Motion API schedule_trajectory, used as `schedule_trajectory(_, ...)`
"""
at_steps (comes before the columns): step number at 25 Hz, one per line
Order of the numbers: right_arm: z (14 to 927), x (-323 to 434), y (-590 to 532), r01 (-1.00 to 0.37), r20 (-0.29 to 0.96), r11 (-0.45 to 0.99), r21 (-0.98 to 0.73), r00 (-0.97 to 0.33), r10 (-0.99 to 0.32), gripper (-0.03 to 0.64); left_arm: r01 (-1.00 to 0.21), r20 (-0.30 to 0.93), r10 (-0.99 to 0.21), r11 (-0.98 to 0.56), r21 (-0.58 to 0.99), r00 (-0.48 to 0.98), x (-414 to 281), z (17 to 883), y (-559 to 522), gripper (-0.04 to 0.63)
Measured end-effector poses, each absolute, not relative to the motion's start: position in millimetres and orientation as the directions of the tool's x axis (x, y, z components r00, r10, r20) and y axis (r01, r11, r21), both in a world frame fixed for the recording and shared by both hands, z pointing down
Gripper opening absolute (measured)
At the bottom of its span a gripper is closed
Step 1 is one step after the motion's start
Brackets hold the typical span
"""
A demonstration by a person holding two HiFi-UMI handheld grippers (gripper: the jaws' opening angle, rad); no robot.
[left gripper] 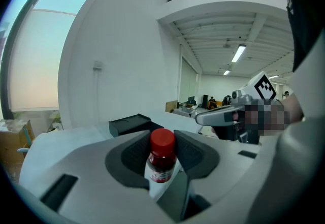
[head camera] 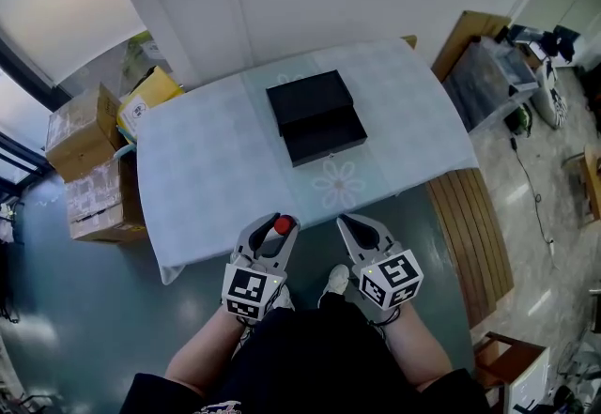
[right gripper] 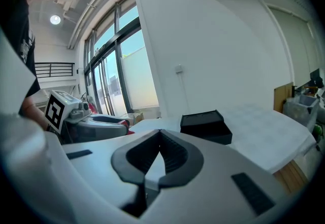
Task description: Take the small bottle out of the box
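Note:
My left gripper (head camera: 279,228) is shut on a small bottle (left gripper: 162,163) with a red cap (head camera: 282,225) and dark red contents; it stands upright between the dark pads. I hold it below the table's near edge, close to my body. My right gripper (head camera: 357,232) sits beside it to the right, jaws shut with nothing between them (right gripper: 158,153). The black box (head camera: 315,115) lies on the table's far middle, its lid (head camera: 309,99) resting behind the open tray. The box (left gripper: 129,125) shows beyond the bottle in the left gripper view and at centre right (right gripper: 205,126) in the right gripper view.
The table (head camera: 207,168) wears a pale blue patterned cloth. Cardboard boxes (head camera: 94,168) are stacked on the floor at the left. A slatted wooden panel (head camera: 474,224) lies at the right of the table, with bins and clutter beyond it. My shoes show below the grippers.

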State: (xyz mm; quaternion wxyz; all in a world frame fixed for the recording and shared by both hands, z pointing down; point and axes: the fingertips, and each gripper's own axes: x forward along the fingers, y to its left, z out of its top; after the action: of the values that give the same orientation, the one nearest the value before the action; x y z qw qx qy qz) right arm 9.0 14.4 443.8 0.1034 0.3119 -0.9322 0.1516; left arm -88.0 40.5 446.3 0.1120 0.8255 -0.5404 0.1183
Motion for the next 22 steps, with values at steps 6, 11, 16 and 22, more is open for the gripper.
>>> schedule_trajectory(6,448,8,29,-0.649,0.299,0.729,-0.218,-0.755,-0.584,0.023,-0.900,0.310,-0.848,-0.432,0.065,0.430,-91,451,51,0.161)
schedule_trajectory(11,454,6,41,-0.665,0.314,0.714,-0.220,-0.741,-0.593,0.023,-0.888,0.325,-0.831,-0.454,0.073,0.452,-93,456,60,0.161)
schedule_trajectory(16,455,1,50,-0.672,0.317,0.708,-0.217,-0.734,-0.601,0.023,-0.880,0.323,-0.823,-0.470,0.074,0.467,-95,457,65,0.161)
schedule_trajectory(22,455,2,56,-0.678,0.317,0.703,-0.215,-0.730,-0.606,0.023,-0.880,0.323,-0.824,-0.468,0.080,0.467,-96,457,69,0.161)
